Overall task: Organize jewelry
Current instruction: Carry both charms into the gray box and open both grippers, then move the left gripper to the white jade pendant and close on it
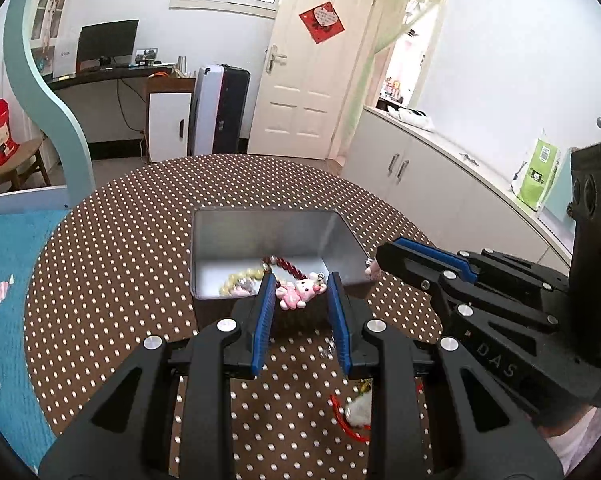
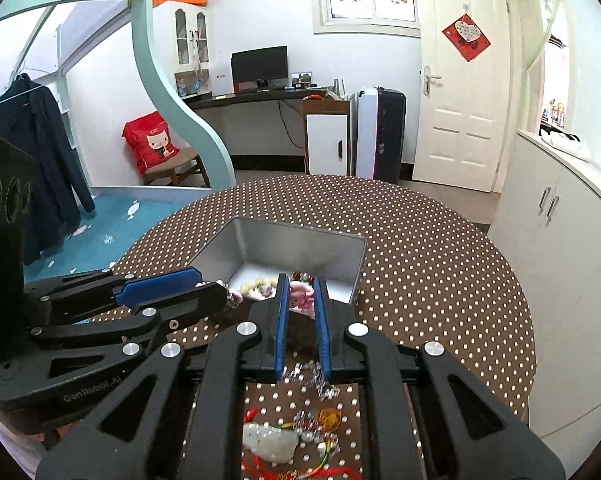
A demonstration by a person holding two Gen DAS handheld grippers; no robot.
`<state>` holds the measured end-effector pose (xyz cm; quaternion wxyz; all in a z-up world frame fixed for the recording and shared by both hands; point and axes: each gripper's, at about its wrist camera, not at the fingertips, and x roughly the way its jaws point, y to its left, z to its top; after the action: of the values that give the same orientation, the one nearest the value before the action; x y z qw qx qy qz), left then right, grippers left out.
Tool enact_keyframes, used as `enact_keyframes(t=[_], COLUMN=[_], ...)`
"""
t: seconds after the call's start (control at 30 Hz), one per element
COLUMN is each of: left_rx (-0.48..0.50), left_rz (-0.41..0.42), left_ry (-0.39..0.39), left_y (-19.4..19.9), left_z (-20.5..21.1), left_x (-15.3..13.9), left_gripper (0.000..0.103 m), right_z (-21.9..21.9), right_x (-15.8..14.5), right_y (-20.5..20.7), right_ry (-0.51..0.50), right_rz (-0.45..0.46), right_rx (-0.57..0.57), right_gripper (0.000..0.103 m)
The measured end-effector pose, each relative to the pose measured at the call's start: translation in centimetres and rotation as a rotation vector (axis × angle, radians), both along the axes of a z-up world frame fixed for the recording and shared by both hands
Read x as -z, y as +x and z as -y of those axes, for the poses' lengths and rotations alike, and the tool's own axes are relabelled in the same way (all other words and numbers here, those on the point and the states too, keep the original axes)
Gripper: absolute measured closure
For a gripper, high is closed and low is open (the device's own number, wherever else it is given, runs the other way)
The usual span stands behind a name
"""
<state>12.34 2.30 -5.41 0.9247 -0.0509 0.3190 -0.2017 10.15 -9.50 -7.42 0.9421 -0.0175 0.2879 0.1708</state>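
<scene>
Left wrist view: we see our left hand-held gripper (image 1: 301,286) spread wide around the pink charm (image 1: 298,293) hanging over the near rim of the tin (image 1: 260,232), touching neither pad.
Right wrist view: our right hand-held gripper (image 2: 301,286) is narrowed beside the charm (image 2: 300,295); whether it grips, we cannot tell; loose jewelry (image 2: 296,428) lies on the tabletop (image 2: 440,280)

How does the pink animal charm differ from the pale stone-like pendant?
The pink animal charm sits at the metal tin's near edge; the pale pendant lies on the dotted tablecloth, outside the tin. The charm is bright pink; the pendant whitish, by red cord. Both are small trinkets.
</scene>
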Motion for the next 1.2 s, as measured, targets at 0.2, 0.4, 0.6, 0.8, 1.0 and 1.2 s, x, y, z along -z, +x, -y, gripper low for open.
enact_keyframes(t=[0.2,0.4,0.6,0.8,1.0,1.2], left_rx=[-0.020,-0.056,-0.076,-0.073,-0.068,-0.070], left_rz=[0.000,-0.018,-0.023,-0.039,-0.034,-0.026], left_ry=[0.021,0.066,0.085,0.093,0.113,0.135], left_y=[2.1,3.9,4.6,4.5,4.0,2.4], left_z=[-0.1,0.3,0.2,-0.2,0.1,0.7], left_x=[-0.1,0.8,1.5,2.3,2.6,2.6], left_gripper=[0.077,0.075,0.058,0.058,0.058,0.047], right_z=[-0.3,-0.4,0.5,0.8,1.3,2.4], right_x=[0.5,1.3,1.8,1.6,1.2,1.1], right_y=[1.4,2.7,3.3,3.0,2.8,1.8], right_ry=[0.002,0.015,0.019,0.026,0.030,0.013], right_rz=[-0.020,-0.043,-0.076,-0.076,-0.074,-0.054], right_rx=[-0.008,-0.011,0.026,0.028,0.026,0.069], right_gripper=[0.092,0.088,0.085,0.085,0.084,0.056])
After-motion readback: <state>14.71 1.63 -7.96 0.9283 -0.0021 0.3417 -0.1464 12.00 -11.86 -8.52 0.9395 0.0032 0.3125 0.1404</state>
